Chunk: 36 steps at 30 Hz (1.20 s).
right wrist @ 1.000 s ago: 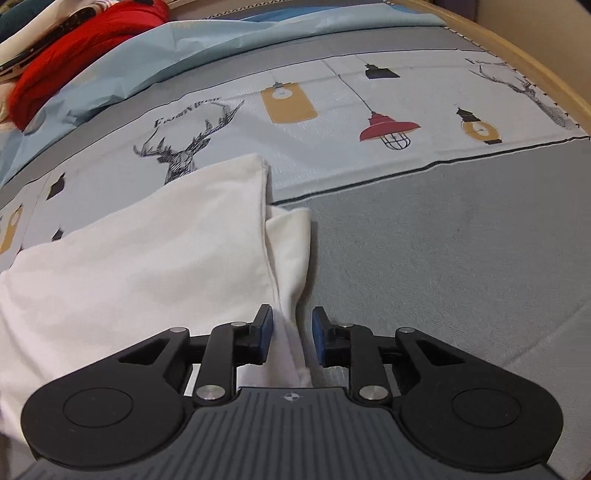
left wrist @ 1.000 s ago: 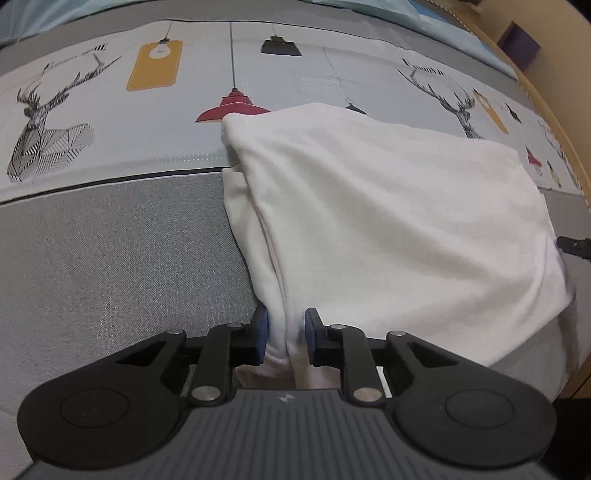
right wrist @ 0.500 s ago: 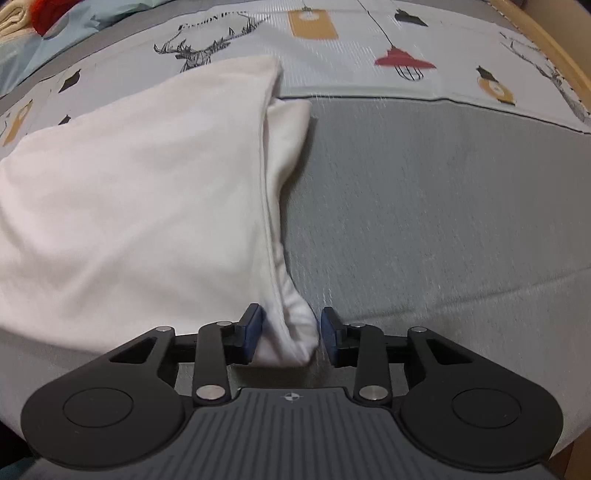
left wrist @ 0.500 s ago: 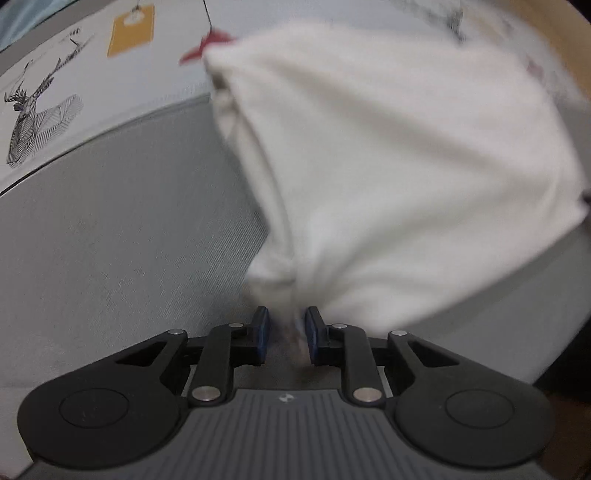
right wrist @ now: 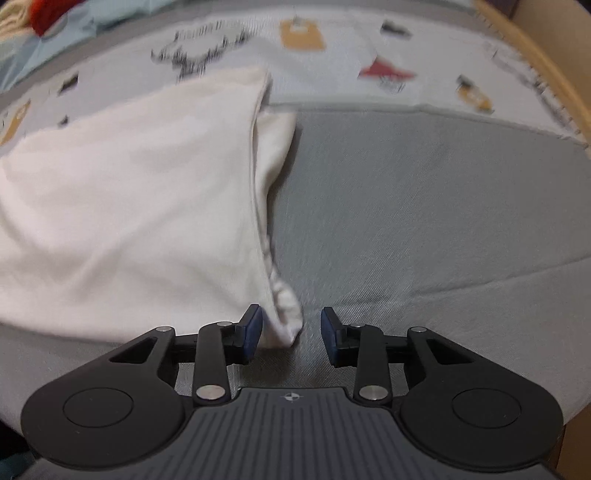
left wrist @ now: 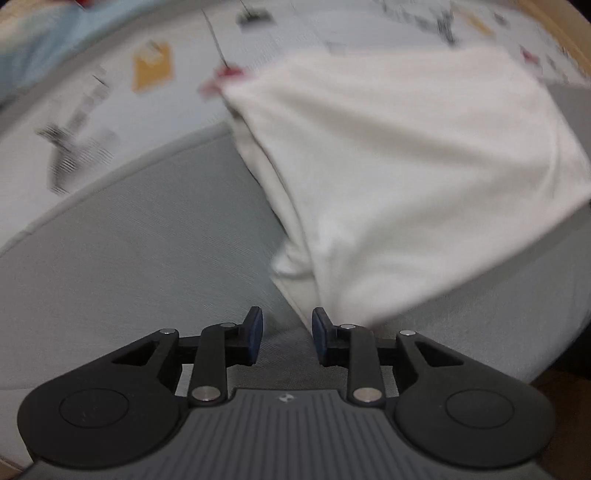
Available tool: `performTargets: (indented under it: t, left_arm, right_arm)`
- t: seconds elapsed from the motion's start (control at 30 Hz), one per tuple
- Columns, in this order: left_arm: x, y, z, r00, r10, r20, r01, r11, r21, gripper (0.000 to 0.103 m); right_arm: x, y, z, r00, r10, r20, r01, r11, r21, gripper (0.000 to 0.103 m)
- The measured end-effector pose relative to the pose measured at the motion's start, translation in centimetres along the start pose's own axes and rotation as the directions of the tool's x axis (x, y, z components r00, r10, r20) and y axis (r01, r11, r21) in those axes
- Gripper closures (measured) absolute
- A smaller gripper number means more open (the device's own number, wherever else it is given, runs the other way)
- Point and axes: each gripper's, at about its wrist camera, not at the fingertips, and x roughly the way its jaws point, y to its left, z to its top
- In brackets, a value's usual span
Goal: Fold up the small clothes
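Note:
A folded white garment point(left wrist: 399, 177) lies on the grey part of the bed cover. In the left wrist view its near corner ends just ahead of my left gripper point(left wrist: 286, 334), which is open and holds nothing. In the right wrist view the garment point(right wrist: 129, 199) fills the left half, and its near corner droops between the fingers of my right gripper point(right wrist: 291, 330), which is open with the pads apart from the cloth.
The bed cover has a grey band point(right wrist: 424, 206) near me and a pale printed band with deer and lamps point(right wrist: 303, 37) beyond. A wooden bed frame point(right wrist: 546, 66) curves at the right. Red and blue cloth point(right wrist: 48, 18) lies far left.
Both grippers were shut on the garment's near corners, pulled it toward me, then opened and let go. The garment now lies flat on the cover.

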Motion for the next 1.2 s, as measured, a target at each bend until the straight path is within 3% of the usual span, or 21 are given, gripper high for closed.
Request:
performTargets:
  t: [0.07, 0.13, 0.2, 0.37, 0.4, 0.43, 0.47, 0.5, 0.57, 0.67, 0.8, 0.97, 1.2]
  left_arm:
    - [-3.3, 0.7, 0.1, 0.995, -0.001, 0.095, 0.007, 0.998, -0.062, 0.064]
    - [-6.5, 1.2, -0.3, 0.981, 0.003, 0.196, 0.020, 0.993, -0.117, 0.050]
    - [-9.7, 1.0, -1.0, 0.954, 0.028, 0.300, 0.021, 0.987, -0.159, 0.030]
    - [-13.1, -0.7, -4.1, 0.881, 0.037, 0.472, 0.116, 0.950, -0.291, 0.026]
    - [-13.0, -1.0, -4.2, 0.891, 0.047, 0.451, 0.115, 0.939, -0.325, 0.026]
    - [-13.1, -1.6, -4.4, 0.888, 0.055, 0.457, 0.115, 0.935, -0.336, 0.026]
    - [-13.3, -2.2, -4.5, 0.873, 0.068, 0.483, 0.106, 0.940, -0.324, 0.026]
    - [-13.4, -2.7, -4.4, 0.866, 0.089, 0.492, 0.077, 0.948, -0.308, 0.026]
    - [-13.1, -3.3, -4.5, 0.872, 0.112, 0.477, 0.029, 0.960, -0.278, 0.025]
    - [-11.8, -3.1, -4.4, 0.894, 0.086, 0.439, 0.033, 0.966, -0.258, 0.025]
    - [-10.0, -2.1, -4.6, 0.915, 0.095, 0.392, 0.012, 0.965, -0.261, 0.024]
    - [-8.5, -0.8, -4.6, 0.938, 0.062, 0.342, 0.034, 0.962, -0.270, 0.023]
    - [-7.1, 1.3, -4.6, 0.949, 0.121, 0.290, -0.020, 0.944, -0.328, 0.022]
  right_arm:
    - [-2.2, 0.2, 0.6, 0.995, -0.033, 0.092, 0.030, 0.999, 0.035, 0.068]
    - [-5.0, 0.9, 1.2, 0.979, -0.023, 0.204, 0.011, 0.998, 0.061, 0.067]
    - [-7.6, 2.4, 1.2, 0.954, 0.014, 0.301, -0.027, 0.999, 0.040, 0.065]
    - [-11.4, 6.3, -1.4, 0.877, 0.098, 0.470, -0.079, 0.995, -0.060, 0.061]
    - [-11.4, 6.9, -2.2, 0.872, 0.107, 0.478, -0.089, 0.994, -0.061, 0.061]
    - [-11.0, 7.5, -2.5, 0.879, 0.112, 0.463, -0.096, 0.994, -0.059, 0.061]
    - [-10.7, 8.1, -2.7, 0.893, 0.114, 0.436, -0.102, 0.993, -0.051, 0.061]
    - [-10.8, 8.6, -2.9, 0.888, 0.124, 0.443, -0.118, 0.992, -0.040, 0.061]
    - [-10.8, 10.0, -2.9, 0.877, 0.146, 0.458, -0.142, 0.989, -0.043, 0.061]
    - [-10.6, 12.4, -3.1, 0.872, 0.139, 0.469, -0.117, 0.990, -0.076, 0.061]
    - [-9.8, 14.9, -3.3, 0.884, 0.149, 0.442, -0.131, 0.989, -0.072, 0.061]
    - [-8.5, 17.6, -3.6, 0.896, 0.182, 0.406, -0.175, 0.983, -0.055, 0.061]
    - [-6.3, 23.0, -3.6, 0.914, 0.223, 0.339, -0.187, 0.973, -0.137, 0.061]
